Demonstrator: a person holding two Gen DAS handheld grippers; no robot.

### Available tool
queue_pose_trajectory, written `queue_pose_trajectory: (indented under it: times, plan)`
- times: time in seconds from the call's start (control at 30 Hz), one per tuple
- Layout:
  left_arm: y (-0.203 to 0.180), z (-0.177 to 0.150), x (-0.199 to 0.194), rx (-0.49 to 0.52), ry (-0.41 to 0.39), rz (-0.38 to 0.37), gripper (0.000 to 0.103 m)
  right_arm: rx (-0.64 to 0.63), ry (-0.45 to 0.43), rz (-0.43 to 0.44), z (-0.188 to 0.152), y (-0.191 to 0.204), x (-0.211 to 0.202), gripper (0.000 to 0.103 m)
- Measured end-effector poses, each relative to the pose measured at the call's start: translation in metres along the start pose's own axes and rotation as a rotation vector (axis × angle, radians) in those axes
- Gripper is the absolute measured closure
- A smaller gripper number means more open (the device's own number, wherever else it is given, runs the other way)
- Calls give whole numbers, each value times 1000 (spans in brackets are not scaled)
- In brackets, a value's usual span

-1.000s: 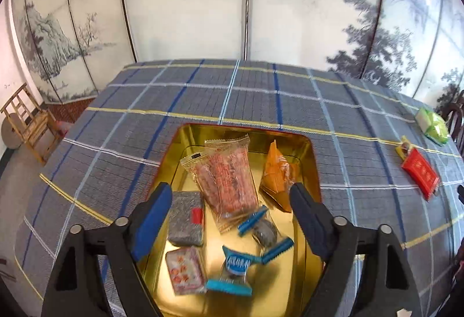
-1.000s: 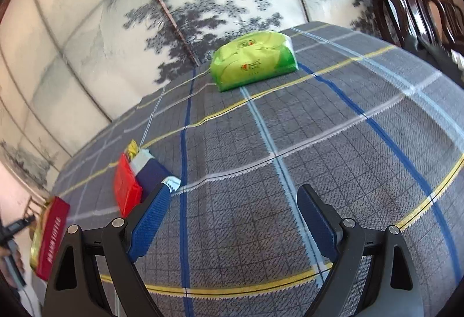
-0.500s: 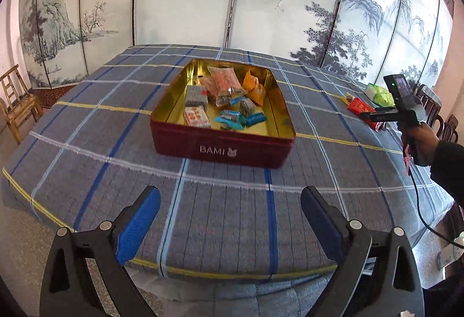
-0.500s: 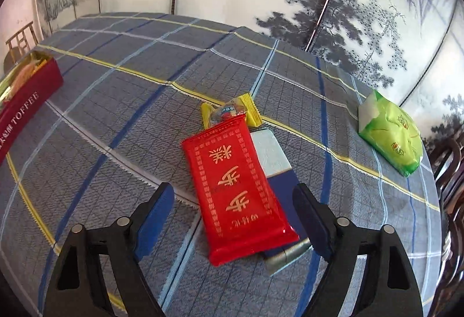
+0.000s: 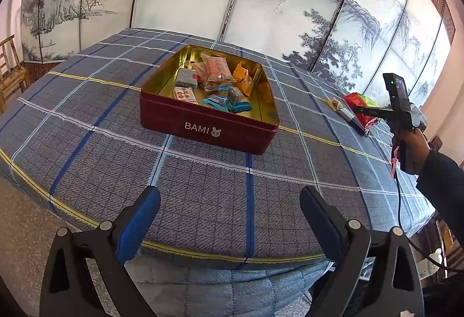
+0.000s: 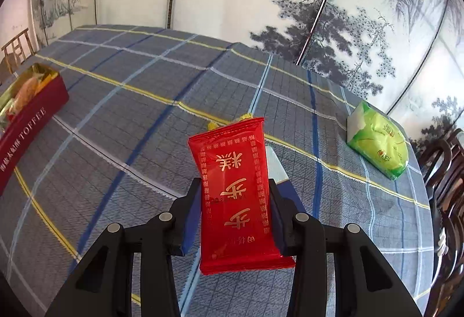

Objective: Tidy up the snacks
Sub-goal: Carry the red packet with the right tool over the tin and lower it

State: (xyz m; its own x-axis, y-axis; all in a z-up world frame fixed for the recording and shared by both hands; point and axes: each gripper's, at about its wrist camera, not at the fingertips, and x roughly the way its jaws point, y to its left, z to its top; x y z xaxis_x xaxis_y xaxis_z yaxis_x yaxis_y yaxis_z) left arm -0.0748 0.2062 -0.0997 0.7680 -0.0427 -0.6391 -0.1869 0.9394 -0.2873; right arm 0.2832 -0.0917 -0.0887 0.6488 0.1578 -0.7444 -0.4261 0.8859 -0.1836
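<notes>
meanwhile the right gripper (image 6: 235,209) is closing on the red snack packet (image 6: 236,195) near the table's (image 5: 203,201) right edge; the left gripper (image 5: 229,212) gapes empty before the toffee tin (image 5: 203,125).

A broad stretch of the blue plaid-clothed worktop (image 5: 208,195) lies bare in front of the dark red metal tin with gold lining (image 5: 208,125). Between that tin (image 6: 29,119) and the green plastic tissue pack (image 6: 377,148) at the far edge, the cloth is open too.
</notes>
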Motion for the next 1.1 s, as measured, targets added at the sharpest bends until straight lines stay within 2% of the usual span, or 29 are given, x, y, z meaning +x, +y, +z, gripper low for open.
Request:
queue_pose_trajectory:
  times: [0.3,0.47,0.77,1.1]
  plan:
    - [-17,-16,-15,8,-42,-5,8,97,-101,-85,34,13,-44,60]
    - [-14,-20,-20,-1,-44,3,8,119,-125,-98,52,30,-56,60]
    - [3,-29,-30,-48,-56,19,8,76,-157,-87,82,87,-74,60]
    - [36,-38,-48,-129,-88,47,8,-19,-180,-32,106,168,-83,60]
